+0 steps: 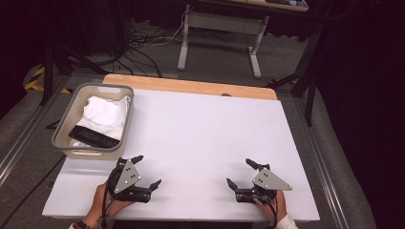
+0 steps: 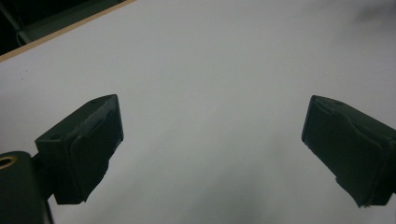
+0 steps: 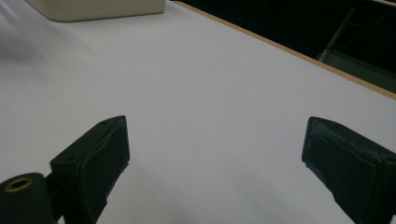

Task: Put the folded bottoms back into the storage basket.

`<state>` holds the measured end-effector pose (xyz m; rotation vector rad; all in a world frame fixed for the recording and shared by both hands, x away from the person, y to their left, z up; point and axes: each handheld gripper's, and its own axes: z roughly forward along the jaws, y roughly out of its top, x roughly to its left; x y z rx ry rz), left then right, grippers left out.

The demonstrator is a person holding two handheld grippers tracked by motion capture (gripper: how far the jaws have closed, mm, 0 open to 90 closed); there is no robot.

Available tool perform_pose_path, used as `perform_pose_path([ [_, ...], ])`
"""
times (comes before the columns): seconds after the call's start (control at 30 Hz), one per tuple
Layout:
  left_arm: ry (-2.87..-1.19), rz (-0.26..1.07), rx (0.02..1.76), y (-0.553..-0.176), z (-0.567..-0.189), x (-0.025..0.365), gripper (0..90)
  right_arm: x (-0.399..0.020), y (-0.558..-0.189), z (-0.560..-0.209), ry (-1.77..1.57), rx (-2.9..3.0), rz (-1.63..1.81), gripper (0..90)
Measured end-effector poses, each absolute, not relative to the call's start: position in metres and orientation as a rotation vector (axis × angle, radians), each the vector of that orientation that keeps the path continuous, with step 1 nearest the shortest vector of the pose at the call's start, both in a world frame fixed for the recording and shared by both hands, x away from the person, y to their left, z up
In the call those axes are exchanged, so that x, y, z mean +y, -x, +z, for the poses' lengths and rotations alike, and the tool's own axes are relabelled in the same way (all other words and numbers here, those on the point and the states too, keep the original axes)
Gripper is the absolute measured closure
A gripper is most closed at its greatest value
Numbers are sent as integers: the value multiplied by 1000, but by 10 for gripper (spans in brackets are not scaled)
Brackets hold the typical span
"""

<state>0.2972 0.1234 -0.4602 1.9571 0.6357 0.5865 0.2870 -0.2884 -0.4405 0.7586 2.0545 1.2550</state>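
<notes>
A grey plastic basket [image 1: 63, 138] with rounded corners and handle slots sits at the far left of the white table top [image 1: 205, 138], and inside it lies a folded white garment [image 1: 105, 117] with a black band bearing pale lettering [image 1: 94, 138] across its near end. The cloth is rumpled, heaped a little toward the far side of the basket, and stays within the rim.

The person's left gripper [image 1: 147, 171], black with a grey three-cornered plate on top, rests low over the table just in front of the basket's near wall, its jaws spread wide with nothing between them. In the left gripper view, the left gripper [image 2: 212, 140] has bare white surface between its two dark pads.

The right gripper [image 1: 241, 172] is well apart from the basket, over on the right half of the table near the front edge, its jaws likewise wide apart and empty. In the right gripper view, the right gripper [image 3: 215, 154] points across the table, and the basket's [image 3: 98, 8] pale wall stands far off at the upper left.
</notes>
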Motion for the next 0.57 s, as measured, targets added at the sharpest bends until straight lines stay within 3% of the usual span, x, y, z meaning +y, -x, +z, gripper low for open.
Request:
perform_pose_path([
  [0.57, -1957, 592, 682, -300, -461, 127, 76, -292, -290, -440, -715, 2079, 1276, 71],
])
